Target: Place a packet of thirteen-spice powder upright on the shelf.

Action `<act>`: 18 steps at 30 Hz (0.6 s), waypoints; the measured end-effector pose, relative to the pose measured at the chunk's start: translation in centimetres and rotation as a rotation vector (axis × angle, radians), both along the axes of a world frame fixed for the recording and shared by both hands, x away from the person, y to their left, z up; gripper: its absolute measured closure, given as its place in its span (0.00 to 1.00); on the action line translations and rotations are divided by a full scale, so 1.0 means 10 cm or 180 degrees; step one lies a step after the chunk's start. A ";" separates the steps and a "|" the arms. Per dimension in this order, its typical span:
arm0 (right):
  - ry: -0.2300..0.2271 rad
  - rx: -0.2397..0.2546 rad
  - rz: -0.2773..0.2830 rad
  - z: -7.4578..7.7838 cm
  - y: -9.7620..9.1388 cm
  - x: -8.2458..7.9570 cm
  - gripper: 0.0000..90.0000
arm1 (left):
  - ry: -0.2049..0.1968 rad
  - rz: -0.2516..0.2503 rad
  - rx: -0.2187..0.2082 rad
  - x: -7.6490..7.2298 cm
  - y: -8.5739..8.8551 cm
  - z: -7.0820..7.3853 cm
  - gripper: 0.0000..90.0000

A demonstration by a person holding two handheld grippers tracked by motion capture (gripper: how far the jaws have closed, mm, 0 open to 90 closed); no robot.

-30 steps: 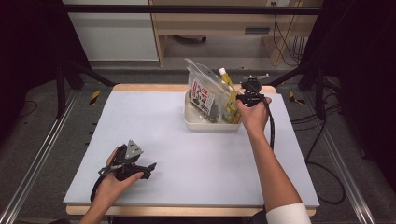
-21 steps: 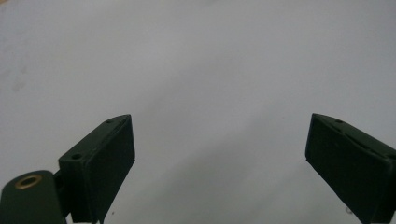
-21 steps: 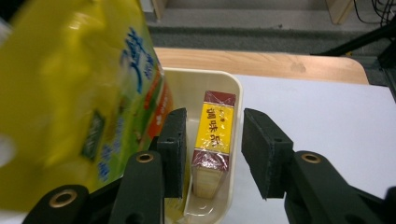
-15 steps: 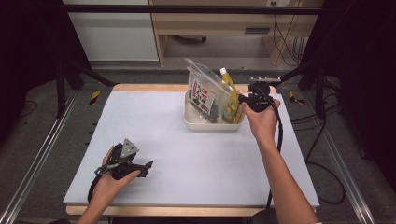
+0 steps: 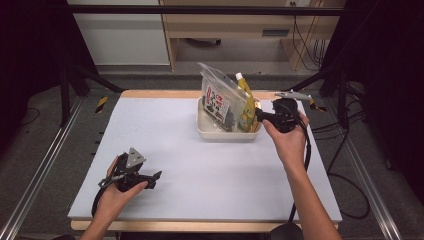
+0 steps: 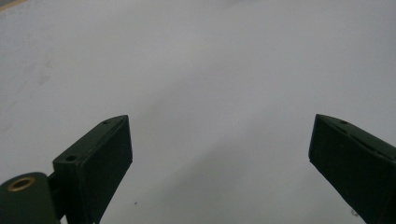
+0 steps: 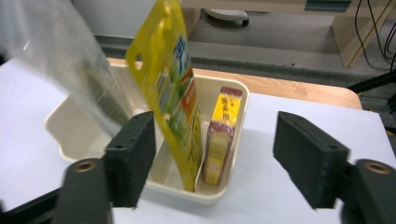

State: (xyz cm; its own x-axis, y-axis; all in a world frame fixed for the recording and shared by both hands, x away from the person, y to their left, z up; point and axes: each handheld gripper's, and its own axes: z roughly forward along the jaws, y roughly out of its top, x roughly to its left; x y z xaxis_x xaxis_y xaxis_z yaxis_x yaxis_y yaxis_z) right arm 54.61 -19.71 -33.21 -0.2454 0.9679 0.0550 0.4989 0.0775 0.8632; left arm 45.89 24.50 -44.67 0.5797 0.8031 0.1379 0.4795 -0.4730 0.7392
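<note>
Right gripper (image 7: 215, 154), jaws just opened and empty: yellow pouch (image 7: 170, 88) leans, probably unsupported; may topple toward 9 o'clock inside tray (image 7: 233, 100).

A yellow pouch (image 7: 173, 88) is standing upright in the cream tray (image 7: 233, 100), leaning beside a small yellow box (image 7: 220, 135).

Table: you face a pale grey tabletop with a wooden edge (image 5: 165, 93) | Floor: grey carpet (image 5: 45, 115), dim at the sides | Behind: a white cabinet panel (image 5: 120, 35) beside a light wooden desk (image 5: 225, 22) | Sides: black metal frame struts (image 5: 65, 85), cables (image 5: 305, 35) hanging right
</note>
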 end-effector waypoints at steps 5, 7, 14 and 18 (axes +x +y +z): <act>-0.0105 0.0001 0.0031 -0.20 -0.04 -0.26 0.20 | -0.0010 0.0034 -0.0037 0.01 0.05 0.01 0.06; -0.0123 0.0044 0.0046 -0.33 -0.06 -0.35 0.16 | -0.0008 0.0056 -0.0067 0.02 0.06 0.01 0.06; 0.0014 -0.0116 0.0056 -0.79 -0.14 -0.58 0.10 | -0.0044 0.0177 -0.0126 0.05 0.18 0.02 0.06; 0.0069 -0.0433 0.0012 -0.95 -0.18 -0.66 0.09 | -0.0075 0.0253 -0.0213 0.07 0.29 0.04 0.06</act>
State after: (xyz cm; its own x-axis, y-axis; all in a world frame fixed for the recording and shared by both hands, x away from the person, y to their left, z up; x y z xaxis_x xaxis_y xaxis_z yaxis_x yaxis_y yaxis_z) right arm 48.01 -21.55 -42.69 -0.2491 0.9658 -0.0715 0.5168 0.1950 0.8336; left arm 46.62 27.38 -44.30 0.5111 0.8542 0.0954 0.4956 -0.3835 0.7793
